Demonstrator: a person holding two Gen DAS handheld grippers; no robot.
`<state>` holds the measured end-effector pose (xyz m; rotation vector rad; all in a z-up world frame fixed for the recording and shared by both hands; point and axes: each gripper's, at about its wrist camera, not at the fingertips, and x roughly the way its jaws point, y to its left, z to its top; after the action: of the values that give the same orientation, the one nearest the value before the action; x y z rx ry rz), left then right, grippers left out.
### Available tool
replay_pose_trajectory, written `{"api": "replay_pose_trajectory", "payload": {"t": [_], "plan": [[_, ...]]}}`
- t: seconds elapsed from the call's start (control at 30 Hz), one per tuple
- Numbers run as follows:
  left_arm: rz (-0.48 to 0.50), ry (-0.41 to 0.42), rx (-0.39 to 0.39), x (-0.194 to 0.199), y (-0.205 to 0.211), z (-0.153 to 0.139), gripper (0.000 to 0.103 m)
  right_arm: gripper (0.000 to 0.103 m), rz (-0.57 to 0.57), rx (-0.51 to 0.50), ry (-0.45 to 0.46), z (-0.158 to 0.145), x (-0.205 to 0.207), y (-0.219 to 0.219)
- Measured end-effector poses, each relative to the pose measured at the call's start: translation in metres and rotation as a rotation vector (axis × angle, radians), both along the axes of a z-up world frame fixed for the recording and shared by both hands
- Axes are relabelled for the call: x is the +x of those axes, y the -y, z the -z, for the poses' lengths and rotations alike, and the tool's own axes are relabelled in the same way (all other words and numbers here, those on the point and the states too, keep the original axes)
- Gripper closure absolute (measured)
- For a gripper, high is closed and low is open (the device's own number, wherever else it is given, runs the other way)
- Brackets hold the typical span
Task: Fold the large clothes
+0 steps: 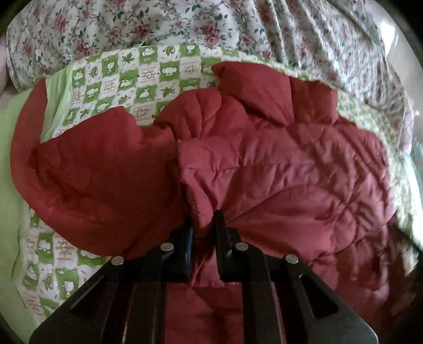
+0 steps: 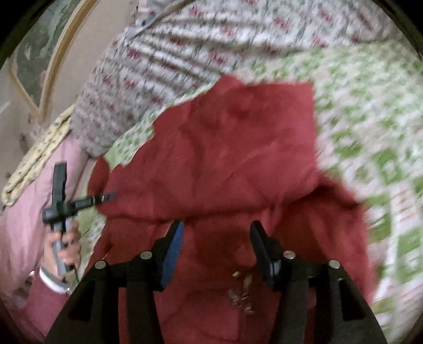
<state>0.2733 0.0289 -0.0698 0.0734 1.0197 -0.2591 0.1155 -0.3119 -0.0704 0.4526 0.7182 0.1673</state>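
Observation:
A large dark red quilted jacket (image 1: 277, 169) lies bunched on a green and white checked quilt (image 1: 137, 79). My left gripper (image 1: 203, 225) is shut on a fold of the jacket's edge, with the cloth pinched between its fingers. In the right wrist view the red jacket (image 2: 224, 148) spreads out ahead, blurred. My right gripper (image 2: 215, 235) is open just above the jacket, with nothing between its fingers. A metal zipper pull (image 2: 242, 293) shows below it. The left gripper's handle (image 2: 62, 206) appears at the left in a hand.
A floral sheet (image 1: 211, 23) covers the bed behind the quilt. A light green cloth (image 1: 10, 164) lies at the left. In the right wrist view a pink cloth (image 2: 31, 217) and a wood-framed panel (image 2: 39, 53) are at the left.

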Motion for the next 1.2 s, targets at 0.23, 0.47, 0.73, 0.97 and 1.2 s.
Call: {"api": "replay_pose_trajectory", "payload": {"t": [0.23, 0.47, 0.73, 0.97, 1.2], "plan": [[-0.013, 0.033, 0.061, -0.01, -0.001, -0.006, 0.083, 0.048, 0.04, -0.114, 0.013, -0.035, 0.037, 0.012], [-0.093, 0.106, -0.061, -0.031, -0.032, -0.044, 0.075, 0.048, 0.002, -0.212, -0.04, -0.034, 0.081, 0.001], [0.024, 0.096, -0.122, -0.022, 0.024, -0.036, 0.075, 0.048, 0.016, -0.205, -0.097, -0.009, 0.098, -0.003], [0.004, -0.007, -0.128, 0.001, 0.02, 0.018, 0.075, 0.049, 0.064, -0.2, -0.131, 0.028, 0.098, 0.014], [-0.005, -0.007, -0.089, 0.0, 0.027, 0.025, 0.075, 0.047, 0.095, -0.295, -0.096, 0.007, 0.089, -0.004]]}}
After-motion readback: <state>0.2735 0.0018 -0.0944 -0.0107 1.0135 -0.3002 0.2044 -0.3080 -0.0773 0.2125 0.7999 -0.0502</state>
